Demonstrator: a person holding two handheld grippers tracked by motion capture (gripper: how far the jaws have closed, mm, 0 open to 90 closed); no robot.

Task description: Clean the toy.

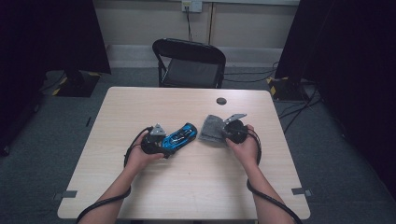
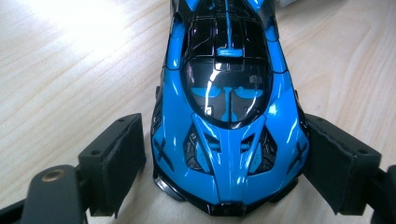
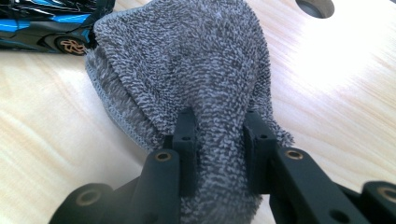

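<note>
1. Pale wood table [image 1: 196,186] in a dim room, with a black folding chair [image 1: 189,63] pushed up at its far edge and a round cable hole [image 1: 221,101] near that side.

2. Left gripper [image 2: 224,154]: jaws stand wide apart on either side of the blue toy car [image 2: 229,116]. A gap shows at the left pad, and the right pad sits just beside the bodywork, so the car is released and rests on its own wheels on the table.

3. Right gripper [image 3: 219,140]: jaws clenched on a bunched fold of the grey cloth [image 3: 196,65], whose loose end drapes onto the wood just beside the car's tail.

4. Seen from above, the car [image 1: 180,136] lies left of centre and the cloth [image 1: 212,128] sits to its right, the two almost touching.

5. Risk: with the car free, a wiping stroke from the cloth would likely roll or spin it away, since nothing pins it.

6. Risk: closing the left jaws off-centre on the sloped, glossy nose could squeeze the car forward out of the pads.

7. Risk: the narrow pinch on the cloth may slip if the fabric snags on a wheel.
</note>
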